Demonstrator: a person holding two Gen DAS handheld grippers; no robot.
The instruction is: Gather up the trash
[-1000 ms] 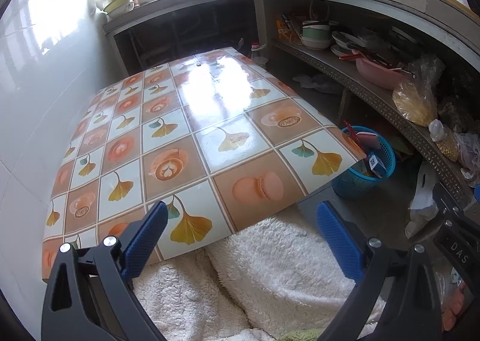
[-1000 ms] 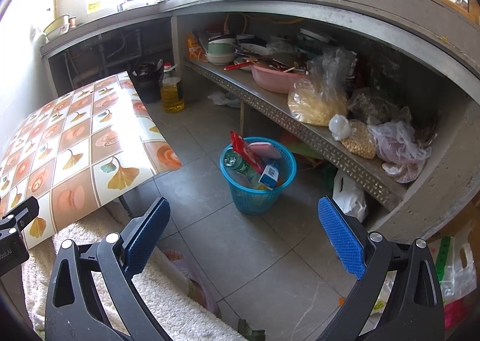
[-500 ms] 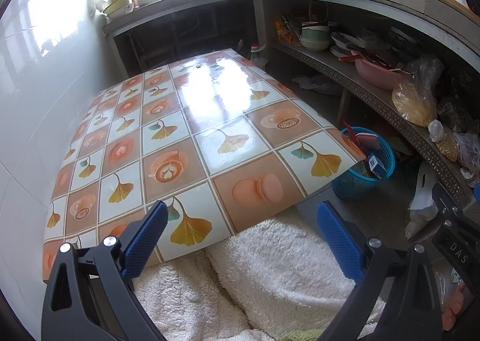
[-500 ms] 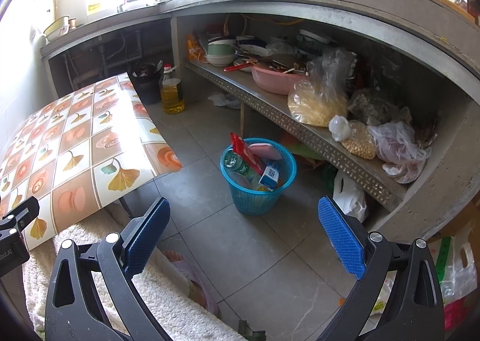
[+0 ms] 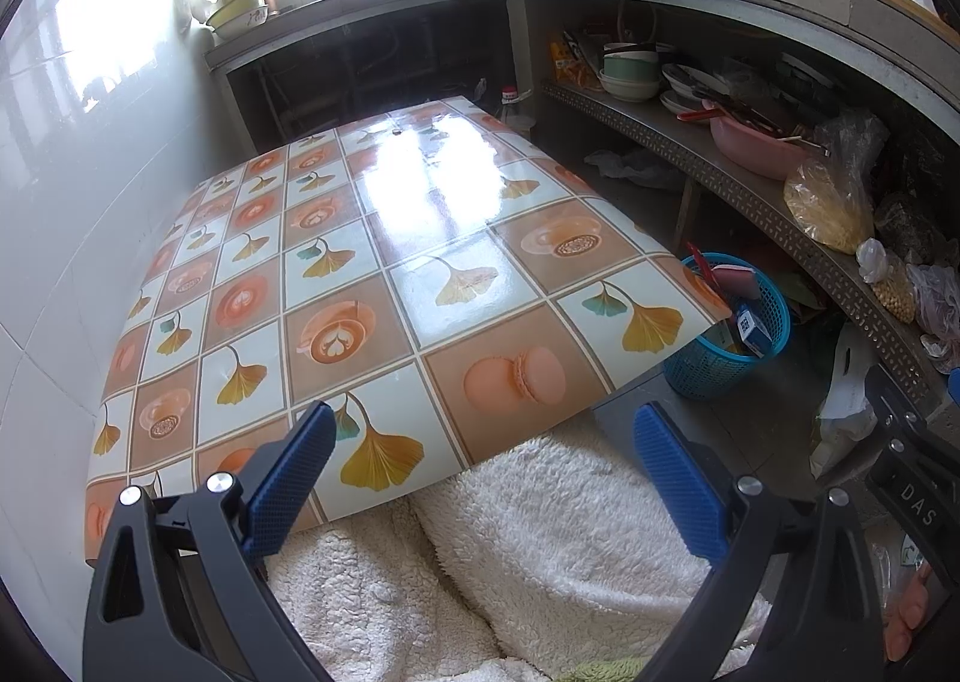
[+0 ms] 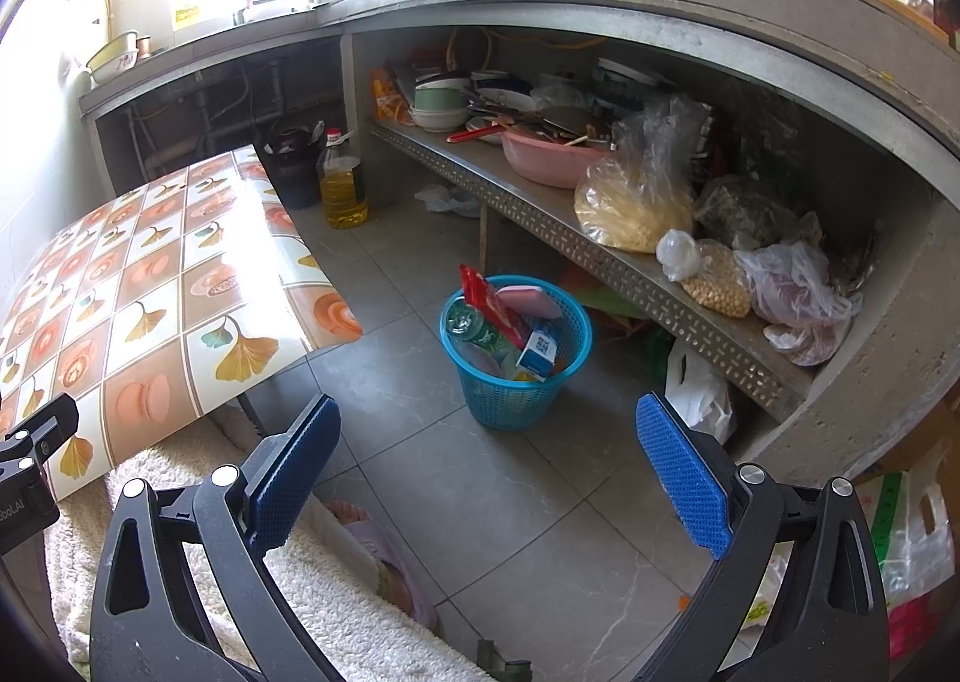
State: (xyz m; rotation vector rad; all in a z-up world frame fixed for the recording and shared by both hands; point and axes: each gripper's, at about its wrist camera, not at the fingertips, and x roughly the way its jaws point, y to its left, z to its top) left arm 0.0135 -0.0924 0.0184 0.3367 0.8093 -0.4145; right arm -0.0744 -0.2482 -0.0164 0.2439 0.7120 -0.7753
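A blue mesh waste basket point(image 6: 516, 382) stands on the grey tile floor; it holds a green plastic bottle point(image 6: 477, 331), a red wrapper point(image 6: 489, 301), a pink lid and a small blue-white carton point(image 6: 540, 349). The same basket point(image 5: 729, 352) shows past the table's right corner in the left wrist view. My left gripper point(image 5: 480, 478) hangs open over the near edge of the patterned table point(image 5: 384, 262), nothing between its fingers. My right gripper point(image 6: 483, 469) is open above the floor, short of the basket, holding nothing.
A concrete counter with a perforated shelf point(image 6: 600, 256) carries bowls, a pink basin point(image 6: 549, 160) and plastic bags of food. An oil bottle point(image 6: 342, 184) and a black pot stand on the floor. White fleece-covered legs point(image 5: 540, 550) lie under the grippers.
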